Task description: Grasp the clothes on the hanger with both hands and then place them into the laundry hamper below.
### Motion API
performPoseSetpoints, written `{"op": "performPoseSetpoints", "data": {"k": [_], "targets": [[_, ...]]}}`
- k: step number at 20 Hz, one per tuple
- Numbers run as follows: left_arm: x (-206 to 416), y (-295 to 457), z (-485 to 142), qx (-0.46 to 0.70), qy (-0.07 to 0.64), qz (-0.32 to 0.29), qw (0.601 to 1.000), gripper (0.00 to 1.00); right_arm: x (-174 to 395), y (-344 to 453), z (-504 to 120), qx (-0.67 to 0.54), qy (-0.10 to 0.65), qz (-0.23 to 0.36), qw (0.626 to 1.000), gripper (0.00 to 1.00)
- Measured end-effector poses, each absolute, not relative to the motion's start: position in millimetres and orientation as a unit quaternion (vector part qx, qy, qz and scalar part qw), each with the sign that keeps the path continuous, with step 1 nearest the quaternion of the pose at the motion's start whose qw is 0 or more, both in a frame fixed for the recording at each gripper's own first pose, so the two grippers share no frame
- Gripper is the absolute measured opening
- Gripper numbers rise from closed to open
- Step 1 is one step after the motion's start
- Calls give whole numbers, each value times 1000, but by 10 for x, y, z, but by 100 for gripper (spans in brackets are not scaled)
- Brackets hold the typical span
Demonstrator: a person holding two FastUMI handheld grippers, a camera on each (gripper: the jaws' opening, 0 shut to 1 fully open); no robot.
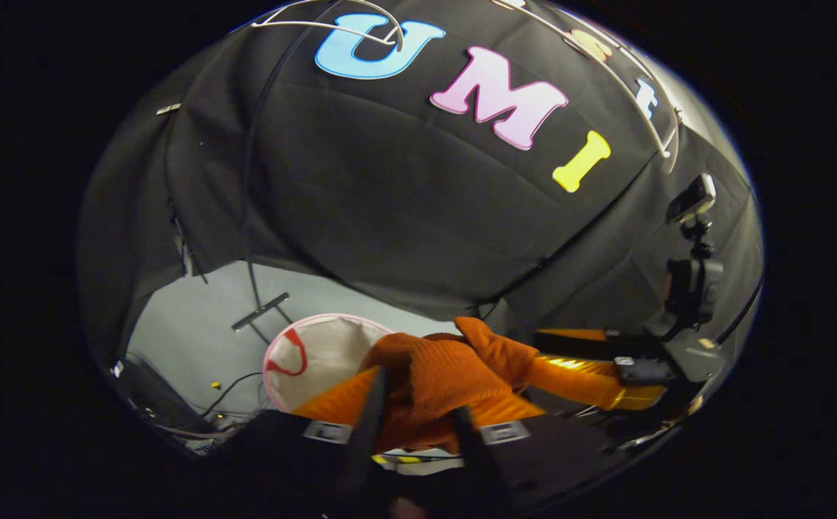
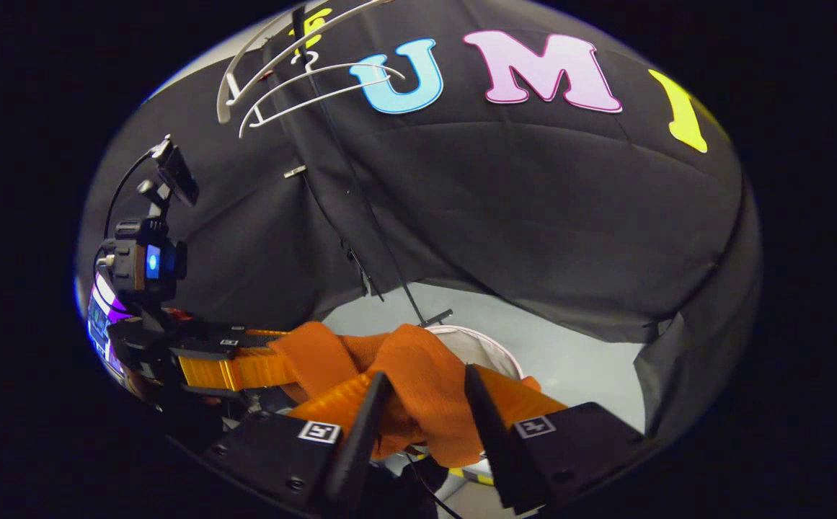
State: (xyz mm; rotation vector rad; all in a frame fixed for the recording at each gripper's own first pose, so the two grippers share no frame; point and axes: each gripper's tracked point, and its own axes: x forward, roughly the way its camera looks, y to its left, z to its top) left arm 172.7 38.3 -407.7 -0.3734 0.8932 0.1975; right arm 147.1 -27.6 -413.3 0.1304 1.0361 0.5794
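Nearest in the left gripper view, the left gripper (image 1: 418,425) has its jaws closed to a narrow gap on a bunched fold of the orange garment (image 1: 447,375), both fingers pressing the cloth so it cannot slip. In the right gripper view the right gripper (image 2: 422,411) does the same, its jaws pinching another gathered part of the same garment (a ribbed knit, by the look of it). The two grips sit close together, the cloth bundled between them rather than stretched, which likely keeps loose ends from trailing. Just beyond and below the cloth lies the laundry hamper (image 1: 317,346), white with a pink rim, open on the grey floor (image 1: 195,324); the garment hangs above and beside its mouth, not yet inside. Farther up, the bare white hangers (image 2: 295,79) stay against the booth wall.
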Motion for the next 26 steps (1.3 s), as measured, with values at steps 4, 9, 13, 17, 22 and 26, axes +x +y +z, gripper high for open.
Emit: {"op": "performPoseSetpoints", "data": {"k": [4,9,13,17,22,26], "targets": [[1824,353,-3833,-204,400,89,889,96,1510,-270,-4084,77,479,263,834,98],[1804,521,-3710,-202,377,110,897,96,1531,-308,-4037,82,472,256,840,98],[1835,590,-3521,-209,359,125,901,96,1582,-333,-3968,89,451,237,856,98],[1766,540,-3347,-193,336,99,916,95,1504,-301,-3746,105,430,217,870,98],[1293,580,-3188,-183,335,75,921,96,1138,-232,-3379,102,402,182,892,99],[886,571,-2801,-172,301,44,937,92,726,-27,-2980,90,372,153,911,99]]}}
